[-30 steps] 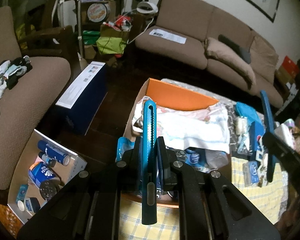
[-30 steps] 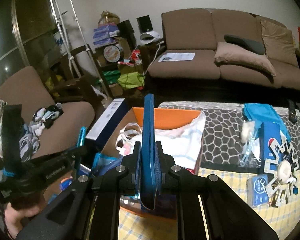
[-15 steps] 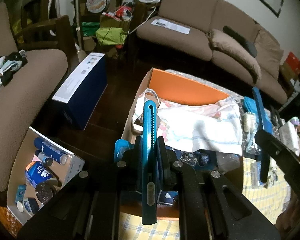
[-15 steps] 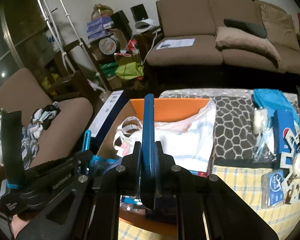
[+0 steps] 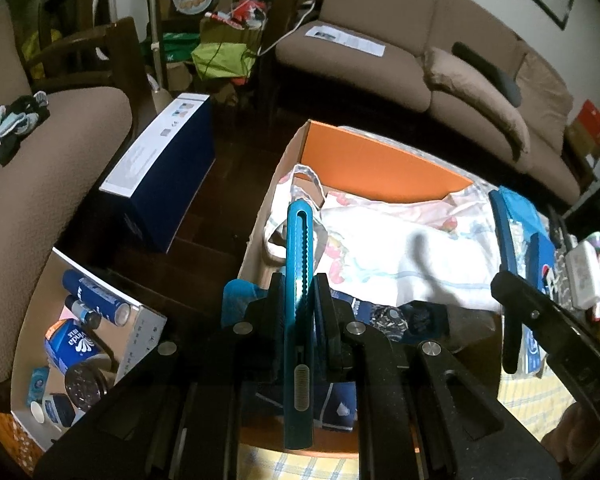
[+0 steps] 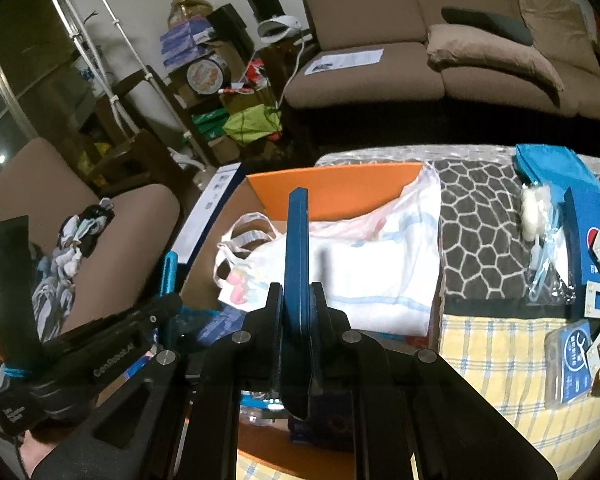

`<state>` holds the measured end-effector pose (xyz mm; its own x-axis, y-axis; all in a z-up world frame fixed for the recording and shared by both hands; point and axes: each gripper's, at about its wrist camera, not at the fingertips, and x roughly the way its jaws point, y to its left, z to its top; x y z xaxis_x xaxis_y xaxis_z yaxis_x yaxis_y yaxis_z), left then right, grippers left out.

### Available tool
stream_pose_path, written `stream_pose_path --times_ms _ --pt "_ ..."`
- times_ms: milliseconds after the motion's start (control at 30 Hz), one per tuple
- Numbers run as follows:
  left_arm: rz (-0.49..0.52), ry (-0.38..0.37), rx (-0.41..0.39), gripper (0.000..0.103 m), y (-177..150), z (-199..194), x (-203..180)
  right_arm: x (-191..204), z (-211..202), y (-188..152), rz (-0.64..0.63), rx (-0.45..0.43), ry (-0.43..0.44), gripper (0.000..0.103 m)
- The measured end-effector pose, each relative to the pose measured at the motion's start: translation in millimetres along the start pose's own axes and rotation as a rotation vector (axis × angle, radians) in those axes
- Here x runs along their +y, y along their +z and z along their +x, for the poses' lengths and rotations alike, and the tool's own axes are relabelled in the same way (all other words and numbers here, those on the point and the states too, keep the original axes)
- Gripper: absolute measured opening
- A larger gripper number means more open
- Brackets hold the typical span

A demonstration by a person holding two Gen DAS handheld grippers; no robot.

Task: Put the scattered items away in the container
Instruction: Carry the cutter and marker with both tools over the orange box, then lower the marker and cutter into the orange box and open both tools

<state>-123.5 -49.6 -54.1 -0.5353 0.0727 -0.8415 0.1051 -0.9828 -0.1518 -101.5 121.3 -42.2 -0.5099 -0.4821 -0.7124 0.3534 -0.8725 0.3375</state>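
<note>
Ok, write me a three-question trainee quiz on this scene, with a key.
1. True or false: a white plastic bag lies in the orange box.
2. Which covering lies on the surface to the right of the box, nearest the right wrist camera?
A. a yellow checked cloth
B. a red towel
C. a sheet of newspaper
3. Fill the gap: the left gripper and the right gripper both have their jaws ____, with nothing between them.

Key: 1 true; 2 A; 3 shut.
</note>
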Motion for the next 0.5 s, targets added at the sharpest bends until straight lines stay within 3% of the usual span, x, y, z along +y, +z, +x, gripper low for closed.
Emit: stream_pose_path --times_ms 300,500 --pt "0.018 -0.007 0.011 0.013 0 12 1 -6 12 6 0.013 0.005 -0.02 0.011" --pt "-0.035 -0.114 0.067 0.013 4 22 15 -11 24 2 0.028 0.034 -0.013 0.011"
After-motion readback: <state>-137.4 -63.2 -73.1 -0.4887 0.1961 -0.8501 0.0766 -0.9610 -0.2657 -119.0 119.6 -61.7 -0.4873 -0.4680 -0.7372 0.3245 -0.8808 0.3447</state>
